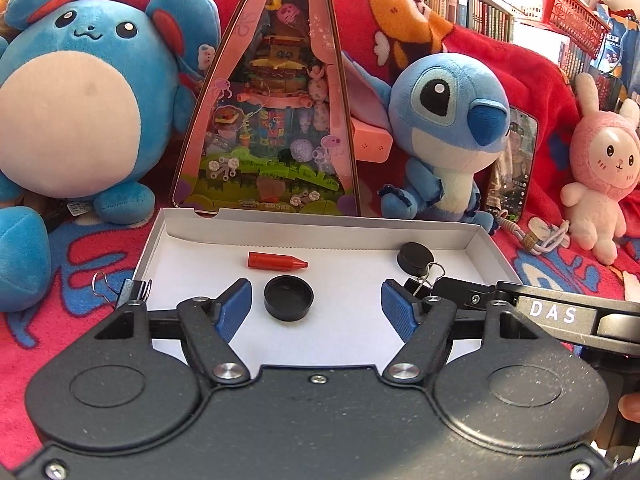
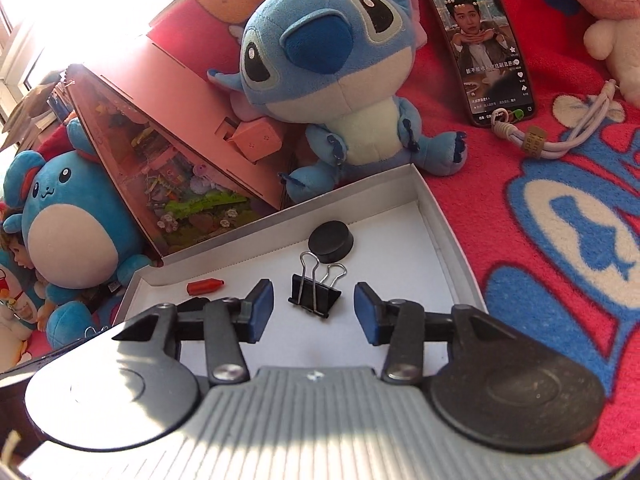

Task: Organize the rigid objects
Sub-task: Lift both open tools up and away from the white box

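Left tool (image 1: 316, 304): released, jaws standing apart around the open black cap (image 1: 289, 298), pads clear of it; the cap lay on the white box (image 1: 476, 236) floor.
Right tool (image 2: 314, 310): released, jaws either side of the black binder clip (image 2: 316, 294), not pressing.
Risk: the clip's wire handles could snag a pad on withdrawal and drag it.
Also boxed: red crayon (image 1: 277, 261), black puck (image 2: 331, 241).
Around: blue plush (image 2: 340, 76) crowding the box's far rim; phone (image 2: 486, 48) on the red blanket (image 2: 500, 152); another binder clip (image 1: 132, 288) outside the box's left wall.

White letters "DAS" stand on the right gripper's black arm (image 1: 554, 314).
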